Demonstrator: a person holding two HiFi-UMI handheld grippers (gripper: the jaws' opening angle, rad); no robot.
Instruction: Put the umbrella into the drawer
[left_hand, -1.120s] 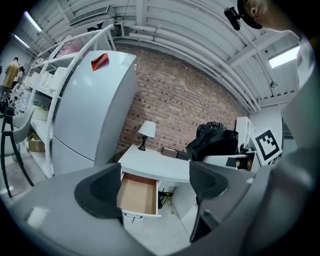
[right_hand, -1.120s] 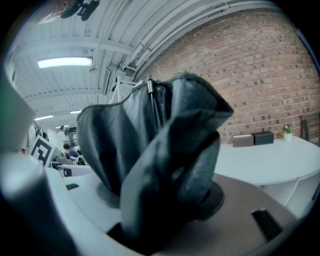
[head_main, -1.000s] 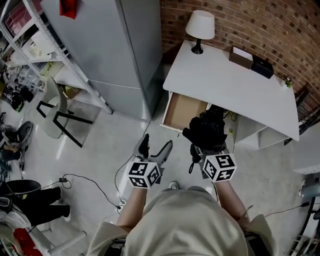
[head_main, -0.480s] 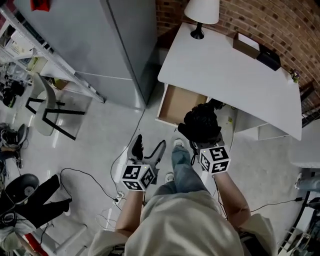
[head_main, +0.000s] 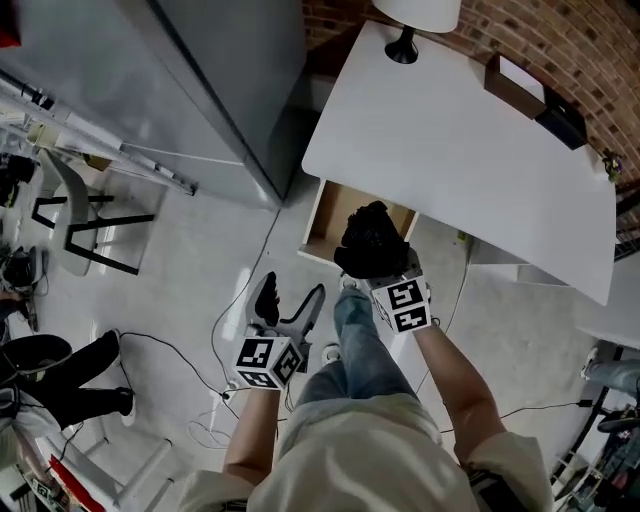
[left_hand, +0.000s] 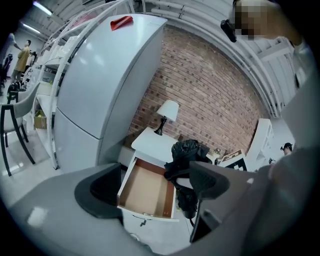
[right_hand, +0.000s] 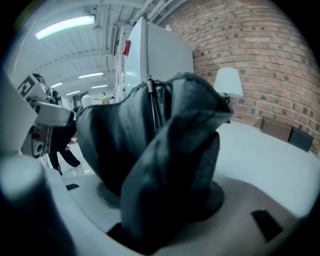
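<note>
A folded black umbrella is bunched between the jaws of my right gripper, which is shut on it. It hangs over the front right part of the open wooden drawer under the white desk. In the right gripper view the umbrella fills the picture and hides both pads. My left gripper is open and holds nothing, low over the floor to the left of the drawer. Between its jaws the left gripper view shows the bare drawer, with the umbrella to its right.
A tall grey cabinet stands just left of the desk. On the desk are a lamp and a brown box. Cables run over the floor. A chair stands at the left. My own leg is under the drawer's front.
Both grippers have moved forward and down toward the drawer. The umbrella has gone from in front of the drawer to over its front right part. A leg has stepped forward.
</note>
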